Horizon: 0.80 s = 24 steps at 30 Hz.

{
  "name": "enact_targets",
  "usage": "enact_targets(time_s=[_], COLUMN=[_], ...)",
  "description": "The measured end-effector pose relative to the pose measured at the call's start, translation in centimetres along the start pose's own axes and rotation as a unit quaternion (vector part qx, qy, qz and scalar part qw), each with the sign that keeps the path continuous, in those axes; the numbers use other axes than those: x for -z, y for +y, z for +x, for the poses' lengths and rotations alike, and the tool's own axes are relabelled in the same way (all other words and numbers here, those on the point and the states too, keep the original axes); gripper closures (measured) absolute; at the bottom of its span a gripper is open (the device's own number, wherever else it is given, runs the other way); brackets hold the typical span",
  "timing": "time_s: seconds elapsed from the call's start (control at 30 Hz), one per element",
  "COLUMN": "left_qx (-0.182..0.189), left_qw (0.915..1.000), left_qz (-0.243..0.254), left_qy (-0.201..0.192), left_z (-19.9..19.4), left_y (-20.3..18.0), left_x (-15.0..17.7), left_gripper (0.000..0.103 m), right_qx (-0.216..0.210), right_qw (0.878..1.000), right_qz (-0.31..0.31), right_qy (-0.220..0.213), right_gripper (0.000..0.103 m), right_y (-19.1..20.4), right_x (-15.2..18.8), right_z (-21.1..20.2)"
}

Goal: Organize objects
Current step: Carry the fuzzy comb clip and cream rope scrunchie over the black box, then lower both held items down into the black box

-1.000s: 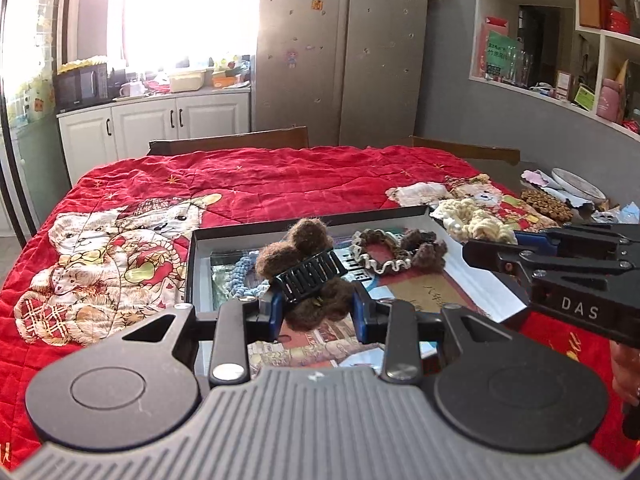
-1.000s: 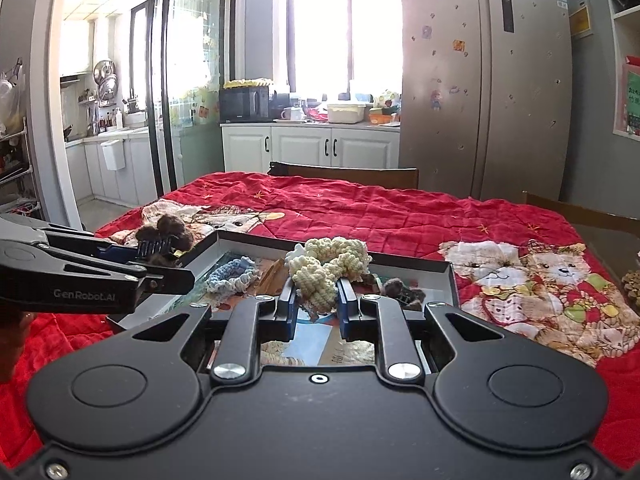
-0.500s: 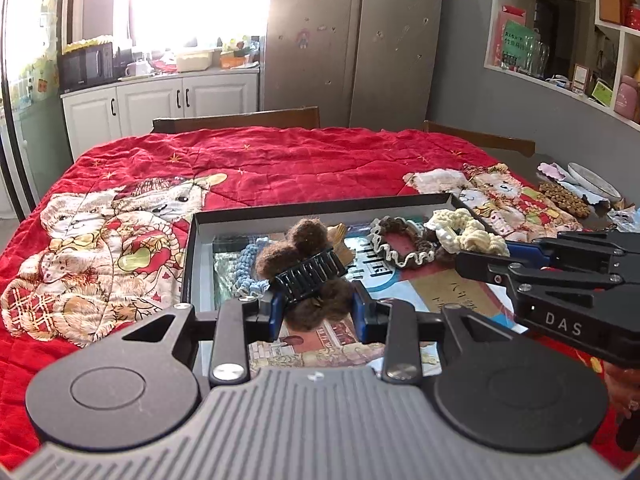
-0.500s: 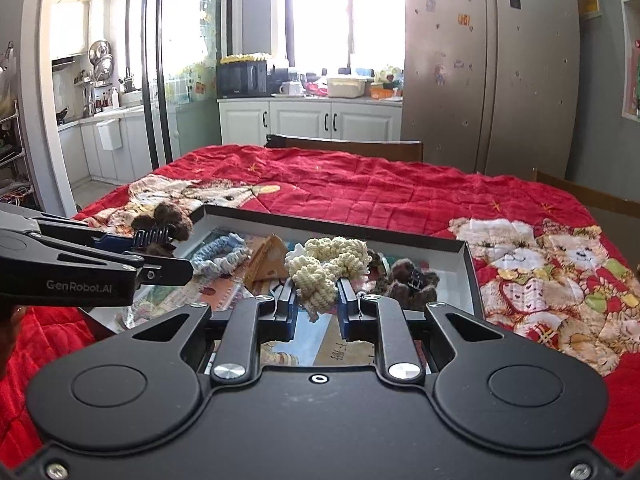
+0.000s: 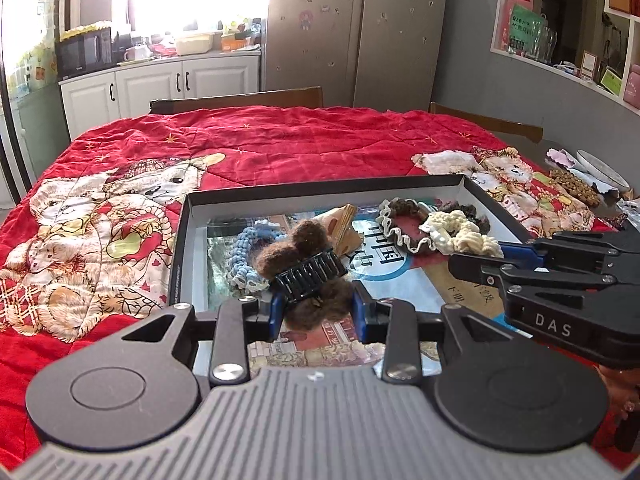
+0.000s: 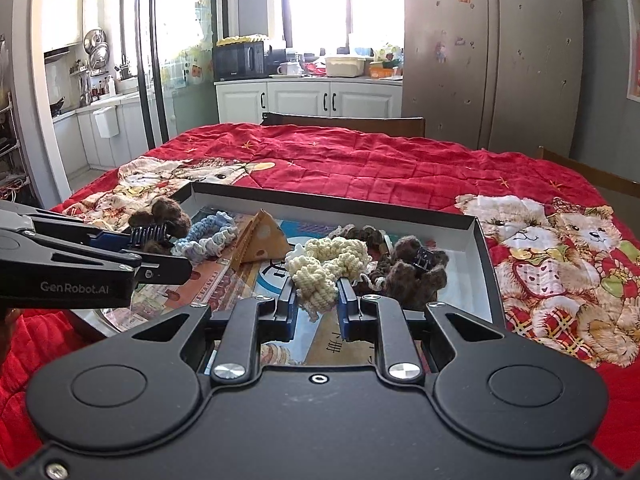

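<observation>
Left wrist view: left gripper (image 5: 318, 306) clamps the brown claw clip (image 5: 308, 270), right gripper (image 6: 317, 304) clamps the cream scrunchie (image 6: 328, 266), above the box (image 5: 320, 190); crowded contents may snag either on release.

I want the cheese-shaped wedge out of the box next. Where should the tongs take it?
Grip the cheese-shaped wedge across its two flat triangular faces near the raised tip, coming from above; it stands propped on edge between the blue scrunchie and the cream scrunchie.
</observation>
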<state>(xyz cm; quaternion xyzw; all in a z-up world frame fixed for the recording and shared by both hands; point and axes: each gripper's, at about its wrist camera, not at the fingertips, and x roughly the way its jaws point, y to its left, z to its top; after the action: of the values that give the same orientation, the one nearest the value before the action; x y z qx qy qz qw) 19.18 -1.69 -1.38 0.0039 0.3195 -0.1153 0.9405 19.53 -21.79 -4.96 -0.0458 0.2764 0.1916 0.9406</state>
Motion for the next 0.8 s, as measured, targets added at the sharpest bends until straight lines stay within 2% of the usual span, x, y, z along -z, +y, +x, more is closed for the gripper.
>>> enact_targets(time_s=[0.8], left_qx=[0.003], left_qw=[0.9997], left_qz=[0.005], left_qy=[0.024], left_z=[2.1], left_y=[-0.2], left_x=[0.0], left_gripper=[0.064], right_qx=[-0.021], right_qw=[0.999], right_qz=[-0.008], right_qy=[0.031], right_gripper=[0.084], right_y=[0.0], right_x=[0.5], right_z=[2.3])
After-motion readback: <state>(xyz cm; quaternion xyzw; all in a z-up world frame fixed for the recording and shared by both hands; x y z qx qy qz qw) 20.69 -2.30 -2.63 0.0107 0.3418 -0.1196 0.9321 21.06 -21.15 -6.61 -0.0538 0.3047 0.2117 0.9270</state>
